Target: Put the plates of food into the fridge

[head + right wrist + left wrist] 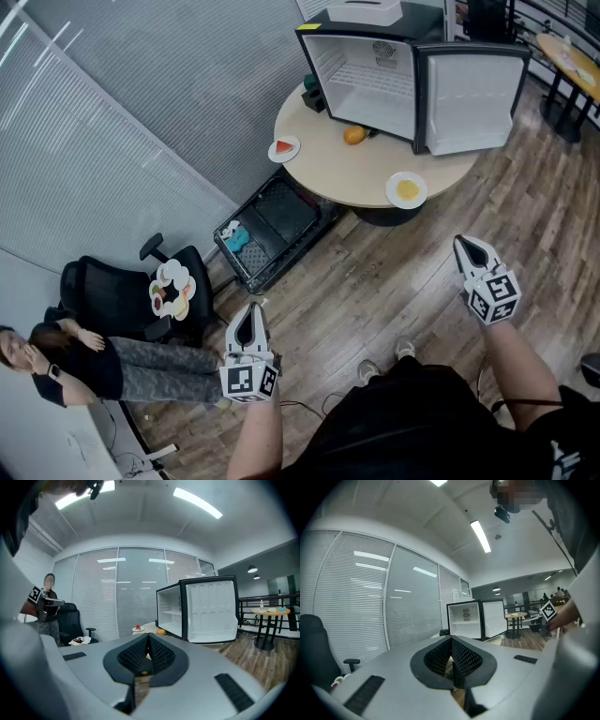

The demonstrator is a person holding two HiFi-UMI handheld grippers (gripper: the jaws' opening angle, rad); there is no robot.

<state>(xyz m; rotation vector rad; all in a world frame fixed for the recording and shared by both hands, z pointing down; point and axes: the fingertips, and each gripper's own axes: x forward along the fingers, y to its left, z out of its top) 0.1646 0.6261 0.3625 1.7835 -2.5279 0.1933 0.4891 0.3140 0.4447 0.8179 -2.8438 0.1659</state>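
Two hand-held grippers, low in the head view above a wood floor (394, 272). The left gripper (250, 314), at lower centre-left, has its jaws clenched tip to tip with nothing between them, as its own view confirms (451, 640). The right gripper (466, 248), at right of centre, likewise has its jaws pressed together on nothing (147, 638). Both are well apart from the table. Round table (337, 173), pale top, upper centre of the head view. On it stands the fridge (370, 80), a small black unit with a white interior and its door swung wide open to the frame's right; it also shows in the left gripper view (476, 619) and the right gripper view (197, 609). An orange fruit (353, 135) lies on the table just in front of the open compartment. A plate with a red slice (284, 148) sits at the table's left edge, outside the fridge, and is visible in the right gripper view (137, 629). A plate with yellow food (407, 189) sits at the table's near edge, below the open door, also outside the fridge. A black crate (277, 230) lies on the floor beside the table, left of centre, with a blue item inside. An office chair (122, 295), black, stands at lower left, with a cluster of small plates (172, 286) on its seat. A seated person (94, 361) is at the lower left corner. A second table (567, 52) stands at the upper right edge.
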